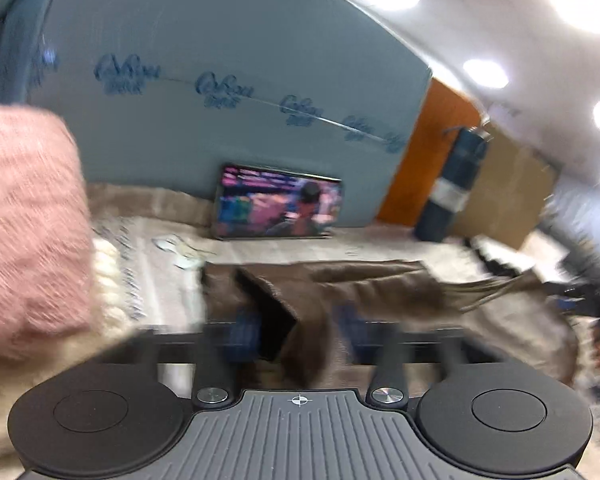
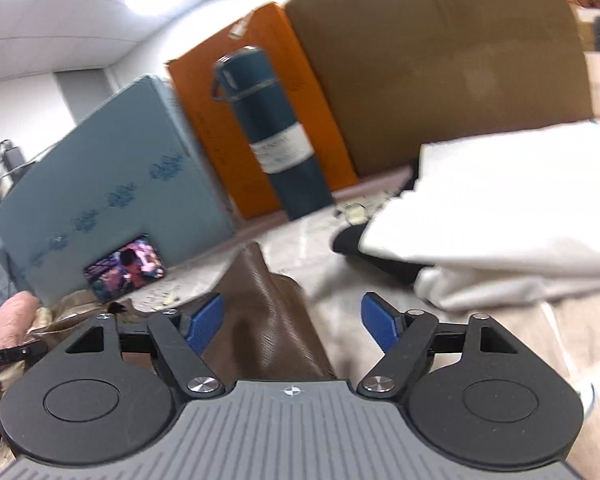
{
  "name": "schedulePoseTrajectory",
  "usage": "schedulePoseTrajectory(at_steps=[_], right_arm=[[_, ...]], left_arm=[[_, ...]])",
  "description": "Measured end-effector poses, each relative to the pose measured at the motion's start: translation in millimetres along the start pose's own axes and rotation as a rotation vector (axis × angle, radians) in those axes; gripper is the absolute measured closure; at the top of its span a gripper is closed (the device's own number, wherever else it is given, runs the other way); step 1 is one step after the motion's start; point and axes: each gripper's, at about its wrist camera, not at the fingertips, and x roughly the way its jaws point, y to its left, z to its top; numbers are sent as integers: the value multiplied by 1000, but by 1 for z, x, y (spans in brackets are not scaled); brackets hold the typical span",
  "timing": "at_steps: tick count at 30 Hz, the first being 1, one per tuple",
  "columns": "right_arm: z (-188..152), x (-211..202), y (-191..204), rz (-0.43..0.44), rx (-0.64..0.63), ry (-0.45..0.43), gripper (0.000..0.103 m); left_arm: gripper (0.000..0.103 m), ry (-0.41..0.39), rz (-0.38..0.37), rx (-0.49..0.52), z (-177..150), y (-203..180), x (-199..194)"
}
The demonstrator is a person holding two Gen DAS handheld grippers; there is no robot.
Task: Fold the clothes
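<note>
The brown garment [image 2: 266, 320] lies loose on the table, unfolded, rising between the spread fingers of the right gripper [image 2: 292, 320]. The left gripper [image 1: 296, 332] looks spread too (blurred), fabric between. Folded piles sit alongside: white [image 2: 500, 208], pink [image 1: 28, 220].

brown garment [image 2: 268, 320]: matt ribbed cloth | pink sweater [image 1: 28, 232]: fuzzy knit | flask [image 2: 272, 136]: smooth, satin

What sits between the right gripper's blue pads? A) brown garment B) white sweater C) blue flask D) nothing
A: in the right wrist view the brown garment rises between the spread pads of the right gripper, touching the left one only; the white sweater and blue flask lie farther off.
</note>
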Motion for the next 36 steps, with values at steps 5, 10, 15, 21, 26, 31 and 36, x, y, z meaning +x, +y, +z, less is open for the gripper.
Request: schedulePoseTrajectory(at_steps=[5,10,15,21,26,31,36], right_arm=[[-3,3,5,-30,-50,-16,83],[-9,13,10,-100,-107,-20,90],[-8,17,6,-105,-87,-1,81],[-3,-24,16,-119,1,-77,21],[-23,-73,14,-96,291,-97,8],[-47,-95,8,-41,530,-58,4],[-58,-81,5,-44,635,3,3]], left_arm=[[98,-120,68,82,8,-17,-6],[93,-26,121,66,8,-11,15],[58,-28,172,21,9,-5,11],[16,-65,189,12,10,-15,-30],[9,-64,160,9,-7,-34,-56],[9,32,211,3,-29,-45,-58],[9,89,202,16,-41,-49,-50]])
